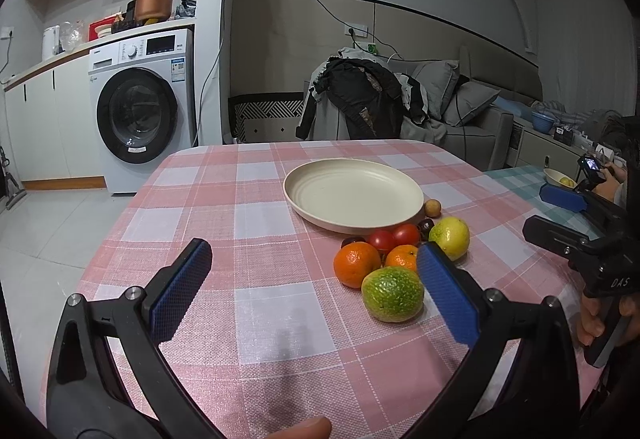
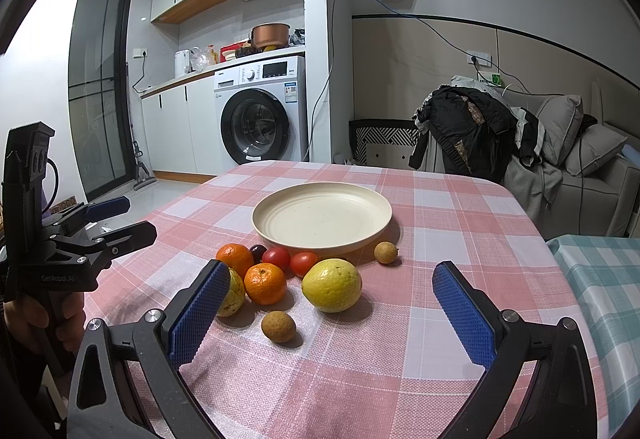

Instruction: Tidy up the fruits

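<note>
An empty cream plate [image 1: 352,195] [image 2: 322,217] sits mid-table on the pink checked cloth. In front of it lies a cluster of fruit: two oranges [image 1: 356,263] [image 2: 265,283], two red tomatoes [image 1: 406,234] [image 2: 304,263], a yellow lemon [image 1: 450,237] [image 2: 332,285], a green-yellow fruit [image 1: 393,293] [image 2: 232,293], dark cherries [image 2: 258,251] and two brown longans [image 2: 279,326] [image 2: 386,252]. My left gripper [image 1: 316,291] is open and empty, left of the cluster. My right gripper [image 2: 332,315] is open and empty, its fingers on either side of the lemon and the near longan.
A second table with a teal checked cloth [image 2: 604,271] adjoins on the right. A chair draped with dark jackets [image 2: 468,131] stands behind the table. A washing machine [image 2: 262,111] and a sofa [image 2: 580,159] stand further back.
</note>
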The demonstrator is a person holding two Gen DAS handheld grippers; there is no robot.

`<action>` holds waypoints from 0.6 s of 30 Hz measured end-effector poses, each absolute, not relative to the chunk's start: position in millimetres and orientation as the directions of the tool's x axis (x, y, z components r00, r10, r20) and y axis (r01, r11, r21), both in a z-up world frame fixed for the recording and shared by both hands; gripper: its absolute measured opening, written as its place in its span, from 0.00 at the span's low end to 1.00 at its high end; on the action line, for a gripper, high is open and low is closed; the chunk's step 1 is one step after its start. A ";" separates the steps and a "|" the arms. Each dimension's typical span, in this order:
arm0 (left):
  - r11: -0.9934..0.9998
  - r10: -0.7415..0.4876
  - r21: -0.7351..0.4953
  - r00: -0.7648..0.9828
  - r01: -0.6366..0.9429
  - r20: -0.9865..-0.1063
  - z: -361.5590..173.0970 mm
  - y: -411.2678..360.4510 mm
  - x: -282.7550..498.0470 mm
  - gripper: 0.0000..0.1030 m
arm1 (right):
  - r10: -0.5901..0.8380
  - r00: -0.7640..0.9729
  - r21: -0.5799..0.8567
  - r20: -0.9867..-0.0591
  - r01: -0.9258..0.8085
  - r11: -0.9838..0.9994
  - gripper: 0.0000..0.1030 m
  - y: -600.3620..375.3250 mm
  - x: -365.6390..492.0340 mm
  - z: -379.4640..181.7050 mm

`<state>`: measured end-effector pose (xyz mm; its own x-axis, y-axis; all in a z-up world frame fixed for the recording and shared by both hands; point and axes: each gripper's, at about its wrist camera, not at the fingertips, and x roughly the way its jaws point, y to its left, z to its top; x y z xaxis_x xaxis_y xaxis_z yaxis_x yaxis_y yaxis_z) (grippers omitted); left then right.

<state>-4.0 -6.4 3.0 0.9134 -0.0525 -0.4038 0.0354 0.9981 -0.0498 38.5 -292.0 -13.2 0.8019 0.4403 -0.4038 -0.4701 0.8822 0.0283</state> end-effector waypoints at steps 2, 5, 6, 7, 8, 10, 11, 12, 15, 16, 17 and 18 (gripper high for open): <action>0.998 -0.052 -0.050 0.914 0.034 -0.403 2.9 -5.7 -4.3 0.99 | 0.440 0.802 0.028 -0.403 -0.470 0.882 1.00 -292.2 38.9 -13.3; 0.998 -0.051 -0.051 0.914 0.034 -0.403 2.9 -5.6 -4.3 0.99 | 0.440 0.802 0.028 -0.403 -0.470 0.882 1.00 -292.2 39.2 -13.4; 0.998 -0.051 -0.050 0.914 0.034 -0.403 2.9 -6.1 -4.3 0.99 | 0.440 0.802 0.028 -0.403 -0.470 0.882 1.00 -292.1 38.8 -13.2; 0.998 -0.052 -0.051 0.914 0.034 -0.403 2.8 -5.6 -4.4 0.99 | 0.440 0.802 0.028 -0.404 -0.470 0.882 1.00 -292.2 39.1 -13.3; 0.998 -0.052 -0.051 0.914 0.034 -0.403 2.8 -6.0 -4.4 0.99 | 0.440 0.802 0.028 -0.404 -0.470 0.882 1.00 -292.2 39.1 -13.3; 0.998 -0.051 -0.051 0.914 0.033 -0.403 2.7 -5.9 -4.5 0.99 | 0.440 0.802 0.028 -0.403 -0.470 0.882 1.00 -292.2 38.9 -13.2; 0.998 -0.052 -0.051 0.914 0.034 -0.402 2.7 -5.9 -4.5 0.99 | 0.440 0.802 0.028 -0.403 -0.470 0.882 1.00 -292.0 38.5 -13.2; 0.998 -0.052 -0.051 0.914 0.034 -0.402 2.7 -6.6 -4.6 0.99 | 0.440 0.802 0.028 -0.404 -0.470 0.882 1.00 -291.8 38.6 -13.3; 0.998 -0.052 -0.051 0.914 0.034 -0.402 2.7 -5.9 -4.5 0.99 | 0.440 0.802 0.028 -0.403 -0.470 0.882 1.00 -291.8 38.8 -13.5; 0.998 -0.052 -0.051 0.914 0.034 -0.402 2.6 -6.0 -4.5 0.99 | 0.440 0.802 0.028 -0.404 -0.470 0.882 1.00 -291.7 38.8 -13.6; 0.998 -0.051 -0.051 0.914 0.034 -0.402 2.6 -6.0 -4.4 0.99 | 0.439 0.802 0.028 -0.404 -0.469 0.883 1.00 -291.3 38.0 -13.4; 0.998 -0.051 -0.051 0.914 0.034 -0.403 2.6 -6.6 -4.3 0.99 | 0.439 0.802 0.028 -0.404 -0.469 0.883 1.00 -291.4 38.4 -13.6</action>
